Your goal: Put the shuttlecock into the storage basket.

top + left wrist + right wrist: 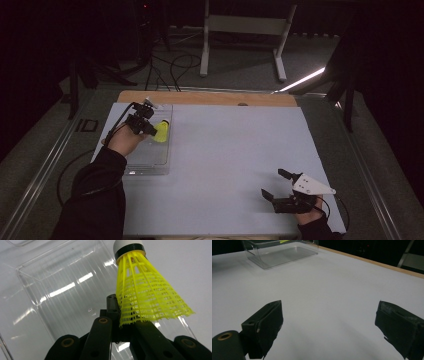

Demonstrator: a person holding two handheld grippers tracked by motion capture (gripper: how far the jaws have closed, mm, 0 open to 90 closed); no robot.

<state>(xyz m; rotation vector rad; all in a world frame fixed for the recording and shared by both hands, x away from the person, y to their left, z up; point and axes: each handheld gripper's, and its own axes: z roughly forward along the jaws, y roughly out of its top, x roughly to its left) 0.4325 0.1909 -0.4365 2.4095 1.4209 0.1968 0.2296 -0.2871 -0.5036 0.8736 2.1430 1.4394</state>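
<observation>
Shuttlecock [147, 290], yellow plastic skirt w/ white cork and black band, is held by the left gripper [146, 126]: jaws closed tight on the skirt's lower edge, cork pointing away from the hand. It's carried over the clear plastic bin [165, 167] at the far-left of the table [225, 165], just above the bin's right-hand part, not yet resting on the floor of it as far as can be judged.

Step in hand, as read from this: shuttlecock is being put into the bin. Next move calls for the piece to be brought low inside the walls, then the jaws eased apart so the light skirt isn't flicked out or snagged on a pad.

Right gripper [280, 187] is parked near-right on the table, jaws spread wide, nothing between them; bin is seen far off in its own view.

Hard to make out: bin's walls are see-thru and glare-streaked, so exact gap btw. skirt and bin floor can't be told. Skirt's gripped edge is partly hidden behind the jaws. Room beyond the table is dark; a white frame [245, 30] and cables are only faintly made out.
</observation>
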